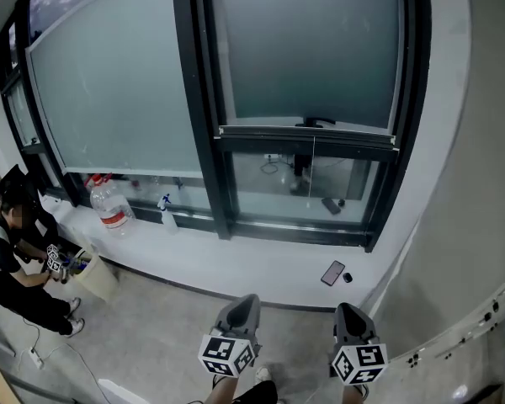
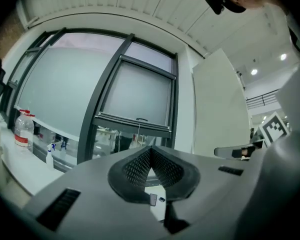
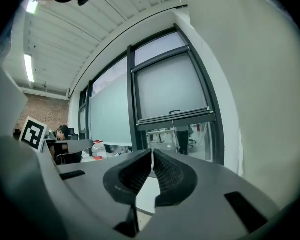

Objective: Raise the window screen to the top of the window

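Gripper, left (image 2: 150,152): jaws pressed tight together, nothing in them, held low and well back from the window screen (image 1: 307,49).
Gripper, right (image 3: 152,153): closed up as well, empty, pointing level at the window screen.
Window screen: frosted, sitting most of the way down its pane, clear glass below; bottom bar (image 1: 307,133) carries a dark handle (image 1: 318,122), thin cord (image 1: 313,171) dangling under it.
Phone (image 1: 332,273): flat on the sill (image 1: 236,263), below the window screen.
Bottles: water bottle (image 1: 111,204) and spray bottle (image 1: 167,213) on the sill, left of the window screen.
Person (image 1: 17,251): seated far left of the window screen.
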Demonstrator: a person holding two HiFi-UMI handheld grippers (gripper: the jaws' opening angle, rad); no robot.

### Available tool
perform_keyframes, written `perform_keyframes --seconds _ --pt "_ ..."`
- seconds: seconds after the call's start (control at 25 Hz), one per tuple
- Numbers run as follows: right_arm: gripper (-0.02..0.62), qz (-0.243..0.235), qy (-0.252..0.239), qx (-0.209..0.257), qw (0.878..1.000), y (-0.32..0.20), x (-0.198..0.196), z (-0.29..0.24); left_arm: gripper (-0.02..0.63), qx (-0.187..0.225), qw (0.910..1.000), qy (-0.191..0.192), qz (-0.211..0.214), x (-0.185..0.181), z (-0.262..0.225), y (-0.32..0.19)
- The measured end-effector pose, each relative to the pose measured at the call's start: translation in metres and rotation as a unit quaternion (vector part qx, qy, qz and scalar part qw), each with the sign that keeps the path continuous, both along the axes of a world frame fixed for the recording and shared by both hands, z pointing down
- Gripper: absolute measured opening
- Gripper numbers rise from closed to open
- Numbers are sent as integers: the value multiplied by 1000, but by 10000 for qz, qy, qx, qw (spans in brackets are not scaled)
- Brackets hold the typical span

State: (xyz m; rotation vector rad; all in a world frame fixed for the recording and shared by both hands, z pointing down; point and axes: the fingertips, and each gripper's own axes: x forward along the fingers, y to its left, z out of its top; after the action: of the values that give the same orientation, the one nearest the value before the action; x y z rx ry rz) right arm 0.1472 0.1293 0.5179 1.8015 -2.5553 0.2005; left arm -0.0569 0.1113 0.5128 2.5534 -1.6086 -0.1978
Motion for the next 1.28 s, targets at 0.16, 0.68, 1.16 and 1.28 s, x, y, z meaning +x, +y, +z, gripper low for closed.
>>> perform_keyframes --seconds 0.16,0.68,1.16,1.28 --pt "2 45 -82 -84 9999 -24 2 5 3 -149 9998 -35 107 9 8 -30" --pt "2 314 -8 -80 9995 -224 23 -13 3 -217 9989 324 260 21 3 -237" --pt "2 312 179 -93 9993 -347 16 -29 3 -365 9985 402 18 6 1 -356" --pt "2 254 108 38 9996 -379 20 -34 3 -286 9986 430 -78 3 -5 -384"
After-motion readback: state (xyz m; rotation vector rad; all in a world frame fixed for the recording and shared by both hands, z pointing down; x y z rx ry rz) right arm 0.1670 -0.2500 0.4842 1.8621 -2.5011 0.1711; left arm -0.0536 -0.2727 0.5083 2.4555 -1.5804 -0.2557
